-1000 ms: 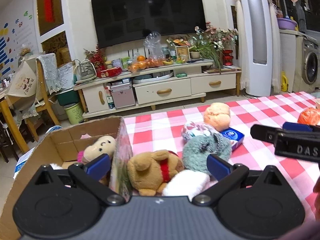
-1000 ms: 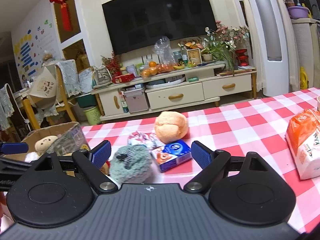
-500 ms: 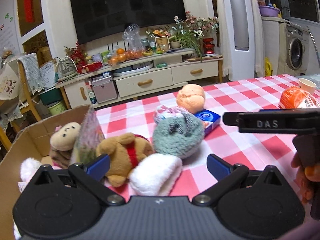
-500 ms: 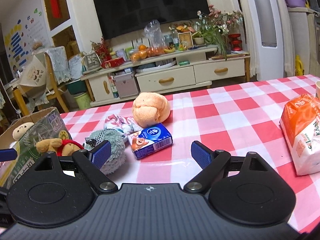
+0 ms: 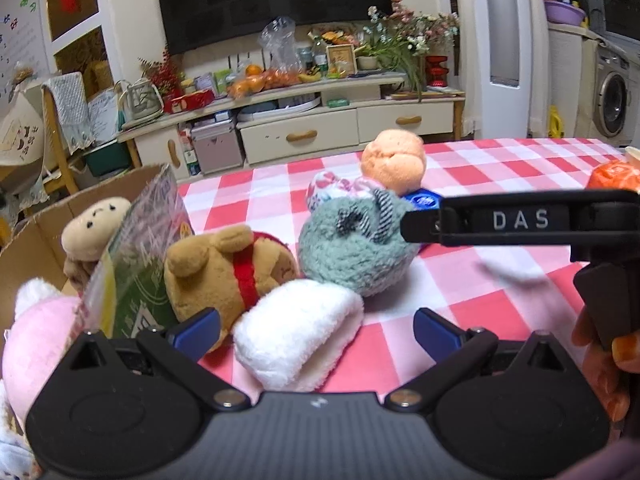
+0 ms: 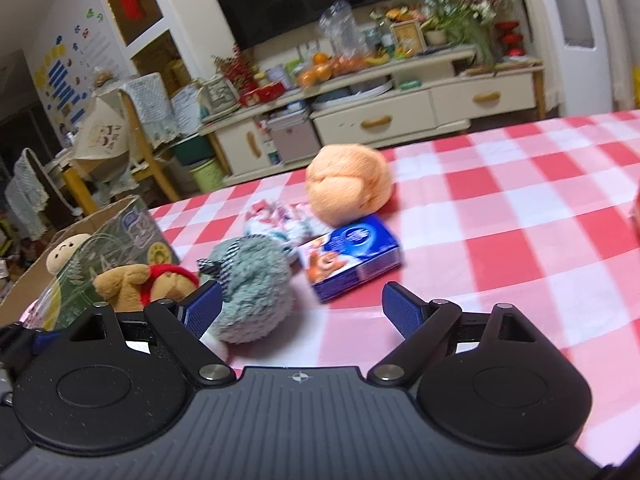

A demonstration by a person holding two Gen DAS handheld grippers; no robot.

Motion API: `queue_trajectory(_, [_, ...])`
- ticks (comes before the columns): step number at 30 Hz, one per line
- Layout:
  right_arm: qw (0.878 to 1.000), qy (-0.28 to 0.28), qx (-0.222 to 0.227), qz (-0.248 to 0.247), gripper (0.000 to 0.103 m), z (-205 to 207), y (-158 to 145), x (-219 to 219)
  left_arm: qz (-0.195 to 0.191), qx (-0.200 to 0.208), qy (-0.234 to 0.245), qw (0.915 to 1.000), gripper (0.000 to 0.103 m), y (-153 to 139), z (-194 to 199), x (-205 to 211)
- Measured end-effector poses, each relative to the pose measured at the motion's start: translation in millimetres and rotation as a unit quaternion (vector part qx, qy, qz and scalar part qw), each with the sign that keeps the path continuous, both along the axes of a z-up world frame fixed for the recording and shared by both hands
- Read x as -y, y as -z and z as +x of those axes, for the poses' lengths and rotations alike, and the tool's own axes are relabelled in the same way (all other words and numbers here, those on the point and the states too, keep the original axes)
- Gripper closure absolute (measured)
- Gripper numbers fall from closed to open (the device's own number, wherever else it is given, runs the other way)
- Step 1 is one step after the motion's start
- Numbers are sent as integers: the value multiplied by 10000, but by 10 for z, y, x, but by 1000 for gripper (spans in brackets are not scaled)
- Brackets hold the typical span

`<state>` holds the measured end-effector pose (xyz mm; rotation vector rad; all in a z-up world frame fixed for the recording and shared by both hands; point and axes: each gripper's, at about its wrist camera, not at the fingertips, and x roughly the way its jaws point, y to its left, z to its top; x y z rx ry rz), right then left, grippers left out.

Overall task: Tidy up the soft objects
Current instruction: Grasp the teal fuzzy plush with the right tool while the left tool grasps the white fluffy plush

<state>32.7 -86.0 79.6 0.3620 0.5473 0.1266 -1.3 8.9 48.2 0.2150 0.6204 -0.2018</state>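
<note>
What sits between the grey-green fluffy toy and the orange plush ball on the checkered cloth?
A small pink-and-white patterned fabric bundle lies between the grey-green fluffy toy and the orange plush ball, touching the toy. Both wrist views show it.

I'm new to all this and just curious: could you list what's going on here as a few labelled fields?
Surface: checked tablecloth
Container: cardboard box, holding a beige plush and a pink plush
Soft items outside the box: brown bear, white cloth roll, grey-green plush, orange plush
Not soft: blue carton
Left gripper: open, around the white roll
Right gripper: open, empty
</note>
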Motion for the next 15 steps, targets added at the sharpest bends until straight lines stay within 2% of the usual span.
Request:
queue_trajectory(12, [9949,-520,-341,790,0,314,128,-65,-23,-171,-363,9992,2,181,198,-30])
queue_trajectory(15, [9927,-577,-426,970,0,368,156,-75,-72,-216,-424,9988,6,206,241,-55])
